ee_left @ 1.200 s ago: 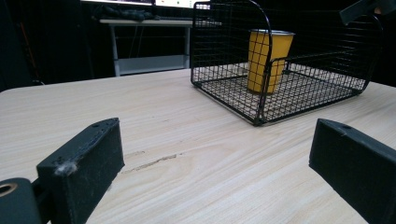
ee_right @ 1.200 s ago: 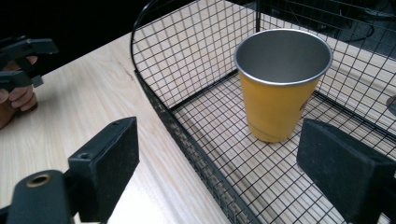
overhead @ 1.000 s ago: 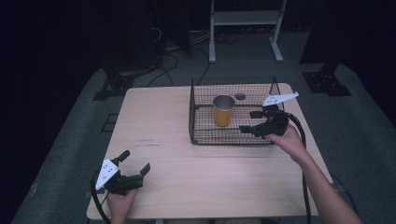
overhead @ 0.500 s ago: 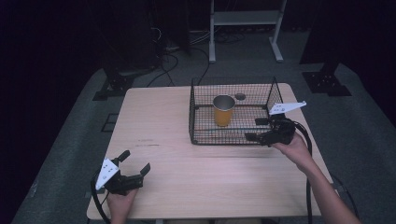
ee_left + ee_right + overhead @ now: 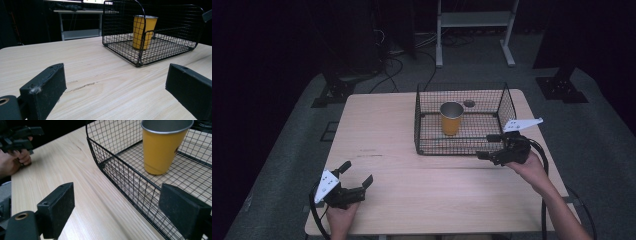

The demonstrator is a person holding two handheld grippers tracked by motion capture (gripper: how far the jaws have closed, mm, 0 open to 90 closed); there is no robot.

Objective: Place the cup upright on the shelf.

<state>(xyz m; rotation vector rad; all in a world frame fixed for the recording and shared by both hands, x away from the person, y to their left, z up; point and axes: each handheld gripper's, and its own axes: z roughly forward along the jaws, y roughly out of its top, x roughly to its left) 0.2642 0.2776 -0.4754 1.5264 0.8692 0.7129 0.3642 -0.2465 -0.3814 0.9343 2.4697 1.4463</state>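
My right gripper (image 5: 492, 147) hangs with jaws wide and empty just outside the black wire basket's (image 5: 424, 125) near wall — the upright yellow metal cup (image 5: 451, 119) stands inside, beyond it — left gripper (image 5: 357, 174) far off, also open.

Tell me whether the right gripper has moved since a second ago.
Yes. The right gripper has drawn back from over the wire basket, toward the person, and now sits outside its near wall.
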